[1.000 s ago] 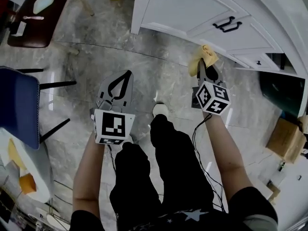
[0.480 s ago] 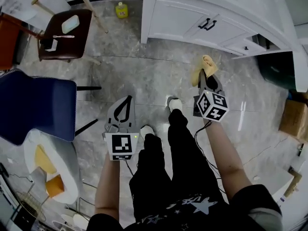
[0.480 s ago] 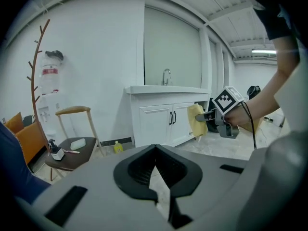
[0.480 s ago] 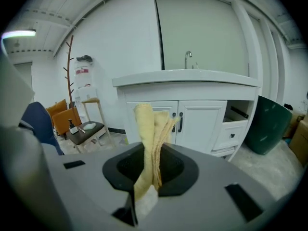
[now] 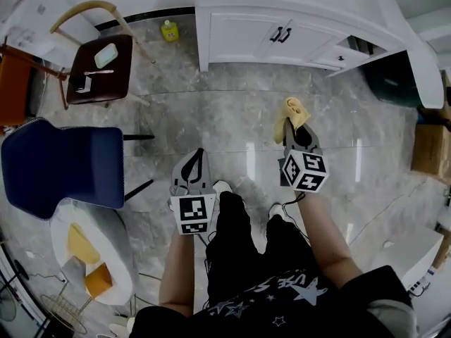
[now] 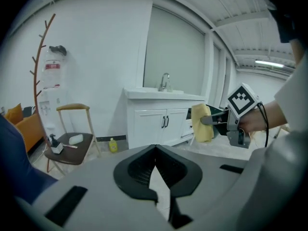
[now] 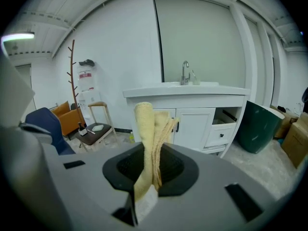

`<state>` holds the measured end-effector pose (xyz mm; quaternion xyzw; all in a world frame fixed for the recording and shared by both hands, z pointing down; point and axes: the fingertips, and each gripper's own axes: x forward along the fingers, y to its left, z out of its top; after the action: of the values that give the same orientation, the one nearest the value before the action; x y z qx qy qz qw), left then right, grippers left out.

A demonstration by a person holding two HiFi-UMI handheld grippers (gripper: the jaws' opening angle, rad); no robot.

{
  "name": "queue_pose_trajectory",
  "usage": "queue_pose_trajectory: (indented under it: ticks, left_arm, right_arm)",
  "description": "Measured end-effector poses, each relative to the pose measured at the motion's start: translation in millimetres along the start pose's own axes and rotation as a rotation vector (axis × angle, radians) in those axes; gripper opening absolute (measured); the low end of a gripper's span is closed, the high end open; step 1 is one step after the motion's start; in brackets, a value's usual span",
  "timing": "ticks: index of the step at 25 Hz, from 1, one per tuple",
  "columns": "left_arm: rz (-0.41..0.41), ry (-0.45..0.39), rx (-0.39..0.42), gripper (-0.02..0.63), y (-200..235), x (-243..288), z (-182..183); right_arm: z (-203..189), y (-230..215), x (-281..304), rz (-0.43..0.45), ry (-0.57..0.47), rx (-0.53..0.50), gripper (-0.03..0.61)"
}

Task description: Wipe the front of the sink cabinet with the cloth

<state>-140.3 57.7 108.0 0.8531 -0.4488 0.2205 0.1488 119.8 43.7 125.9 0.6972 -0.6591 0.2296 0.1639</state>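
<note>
On the glossy grey marble-patterned floor [image 5: 232, 111], well short of the white sink cabinet [image 5: 296, 5] at its far edge, a person stands holding two grippers out in front. There is one soft yellow terry cloth [image 7: 147, 124]. It stands bunched and upright, pinched between the closed jaws of the right gripper [image 7: 150, 160], apart from the cabinet front. The left gripper [image 6: 155, 150] has its jaws pressed together on nothing. The cabinet shows two panelled doors [image 5: 243, 30] with two black bar handles [image 5: 280, 34] side by side, and one drawer [image 5: 350, 46] pulled open to their right. Two chairs stand toward the floor's left edge: a blue padded chair [image 5: 60, 167] and a bentwood chair with a dark brown seat [image 5: 99, 62]. One small yellow bottle [image 5: 168, 30] stands by the cabinet's left corner. Compared with half a second ago, the cabinet sits farther off and smaller in the head view, and the cloth hangs farther from its front.
</note>
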Motion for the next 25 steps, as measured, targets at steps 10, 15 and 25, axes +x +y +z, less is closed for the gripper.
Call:
queue_pose_trajectory:
  ticks: [10, 15, 25]
  left_arm:
    - [-0.059, -0.053, 0.157, 0.017, -113, -43, 63]
    - [-0.064, -0.059, 0.164, 0.017, -185, -77, 78]
    - [-0.136, -0.1, 0.18, 0.017, -353, -134, 92]
  right_arm:
    - [22, -38, -117, 0.087, -0.015, 0.0, 0.063]
    - [26, -95, -190, 0.085, -0.087, 0.063, 0.063]
    - [15, -220, -340, 0.019, -0.201, 0.105, 0.061]
